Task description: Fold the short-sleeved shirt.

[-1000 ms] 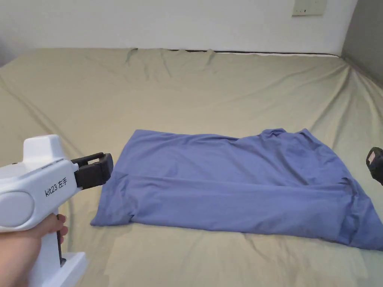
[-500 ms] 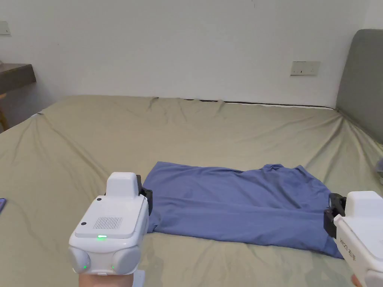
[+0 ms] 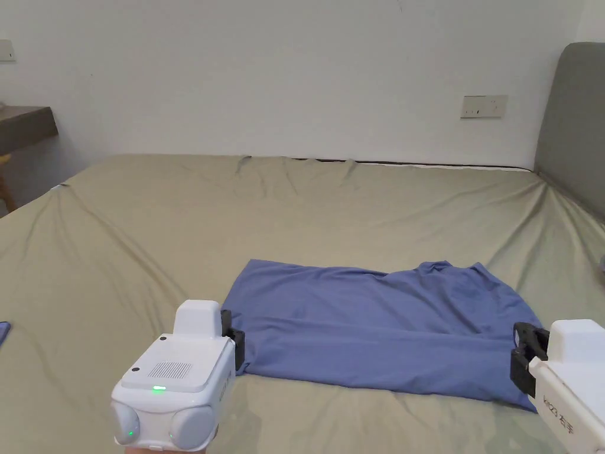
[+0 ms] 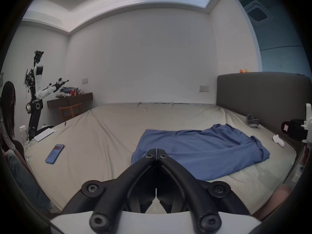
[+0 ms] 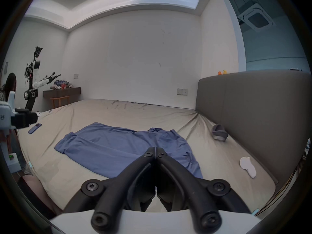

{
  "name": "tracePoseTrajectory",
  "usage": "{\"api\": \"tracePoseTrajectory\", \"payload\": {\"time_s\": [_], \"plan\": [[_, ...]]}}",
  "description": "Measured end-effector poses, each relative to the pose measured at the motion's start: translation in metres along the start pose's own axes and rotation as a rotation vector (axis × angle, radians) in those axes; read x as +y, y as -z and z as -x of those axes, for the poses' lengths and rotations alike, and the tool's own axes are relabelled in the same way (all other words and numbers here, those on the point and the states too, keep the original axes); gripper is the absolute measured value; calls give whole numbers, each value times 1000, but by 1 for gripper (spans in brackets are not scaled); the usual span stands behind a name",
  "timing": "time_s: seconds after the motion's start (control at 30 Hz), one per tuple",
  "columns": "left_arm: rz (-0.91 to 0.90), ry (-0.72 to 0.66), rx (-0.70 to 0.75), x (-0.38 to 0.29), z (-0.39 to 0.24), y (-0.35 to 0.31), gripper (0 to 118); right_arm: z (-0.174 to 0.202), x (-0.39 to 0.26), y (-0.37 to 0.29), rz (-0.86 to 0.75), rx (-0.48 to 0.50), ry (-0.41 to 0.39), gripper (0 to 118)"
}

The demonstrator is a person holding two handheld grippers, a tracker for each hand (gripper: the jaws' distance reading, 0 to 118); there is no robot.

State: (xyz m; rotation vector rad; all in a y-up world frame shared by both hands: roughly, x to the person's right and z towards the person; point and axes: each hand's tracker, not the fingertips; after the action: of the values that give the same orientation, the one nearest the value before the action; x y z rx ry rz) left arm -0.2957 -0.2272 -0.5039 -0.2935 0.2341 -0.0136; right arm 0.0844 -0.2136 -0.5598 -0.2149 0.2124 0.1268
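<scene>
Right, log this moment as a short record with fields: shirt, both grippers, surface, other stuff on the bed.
shirt: blue shirt, partly folded lengthwise, lying flat
surface: bed with tan sheet
left gripper: jaws together, holding nothing, at the shirt's left end
right gripper: jaws together, holding nothing, at the shirt's right end
other items: blue phone left of shirt; white object and grey object near headboard

This was a bedroom: a wide bed under a tan fitted sheet, a padded grey headboard at one end, plain white walls with a socket plate, and a wall-mounted dark wooden desk heaped with oddments above a wooden chair.
</scene>
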Motion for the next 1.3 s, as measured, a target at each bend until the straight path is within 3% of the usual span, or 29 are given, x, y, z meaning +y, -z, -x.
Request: {"api": "tracePoseTrajectory", "payload": {"time_s": [0.07, 0.17, 0.2, 0.23, 0.27, 0.3, 0.33, 0.47, 0.53, 0.57, 0.63, 0.67, 0.7, 0.83, 0.93, 0.97, 1.03, 1.07, 1.1, 1.17, 1.23, 1.3], "plan": [[101, 3, 3, -9, 10, 28, 2, 2, -1, 3, -10, 10, -22, 0], [300, 21, 18, -22, 32, 73, 42, -1, -3, 8, 25, 83, 10, 0], [320, -23, 22, -26, 41, 85, 50, -2, -4, 10, 31, 83, 3, 0], [345, -48, 15, -31, 51, 98, 50, -3, -6, 12, 43, 89, -6, 0], [381, -55, 2, -34, 60, 114, 89, -4, -8, 16, 59, 98, -11, 0], [410, -71, -1, -38, 65, 125, 109, -5, -9, 20, 66, 98, -13, 0], [403, -77, -19, -43, 68, 135, 118, -4, -10, 21, 81, 97, -12, 0], [439, -42, -34, -56, 60, 170, 112, -14, -15, 33, 133, 83, 20, 0], [474, -31, -73, -64, 55, 182, 96, -19, -17, 37, 150, 73, 34, 0], [502, -11, -89, -69, 50, 188, 79, -22, -18, 39, 161, 71, 46, 0], [475, 13, -71, -73, 42, 186, 71, -25, -20, 41, 173, 64, 55, 0], [435, 12, -75, -67, 42, 183, 44, -26, -21, 43, 181, 60, 51, 0], [453, 21, -96, -66, 40, 185, 4, -27, -23, 44, 187, 55, 46, 0], [440, 102, -111, -63, 32, 176, 3, -33, -27, 48, 224, 47, 30, 0], [402, 87, -134, -54, 38, 161, 3, -50, -28, 51, 246, 61, 29, 4], [387, 74, -133, -50, 42, 157, 3, -59, -29, 53, 251, 59, 30, 24], [369, 42, -144, -43, 51, 151, 3, -83, -34, 58, 256, 41, 25, 88], [367, 26, -155, -37, 51, 145, 3, -99, -42, 68, 349, 30, 67, 118], [364, 15, -161, -35, 52, 142, 3, -111, -52, 77, 489, 21, 113, 117], [358, -5, -167, -35, 51, 138, 3, -133, -65, 94, 373, -108, -1, 115], [357, 8, -162, -37, 43, 136, 3, -146, -85, 115, 465, -197, 93, 115], [368, 35, -156, -41, 40, 136, 3, -155, -96, 128, 517, -164, 241, 112]]}}
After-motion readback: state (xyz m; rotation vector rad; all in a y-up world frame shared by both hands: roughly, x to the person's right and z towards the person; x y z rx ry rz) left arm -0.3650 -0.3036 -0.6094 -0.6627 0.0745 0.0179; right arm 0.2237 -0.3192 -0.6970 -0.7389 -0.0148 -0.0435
